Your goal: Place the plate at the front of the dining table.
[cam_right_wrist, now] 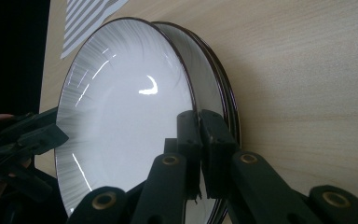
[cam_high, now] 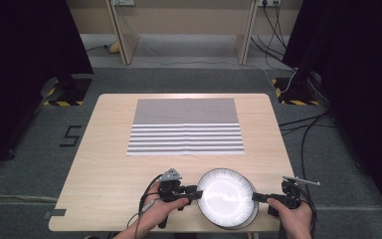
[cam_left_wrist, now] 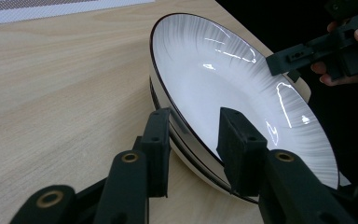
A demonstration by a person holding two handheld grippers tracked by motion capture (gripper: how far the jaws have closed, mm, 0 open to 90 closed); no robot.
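Right gripper [cam_right_wrist: 199, 140] fingers pinch rim of top plate [cam_high: 225, 193]; left gripper [cam_left_wrist: 198, 149] fingers spread astride opposite rim, stack near desk [cam_high: 109, 164] front edge

The left hand-held gripper [cam_high: 195, 192] is black, with a grey three-cornered plate on top and a thin grey cable trailing toward the near edge. The right hand-held gripper [cam_high: 256, 197] is black too, topped by a thin grey plate. Each has two blocky black jaws on jointed links with brass-coloured rivets. Both forearms are bare, without sleeves.
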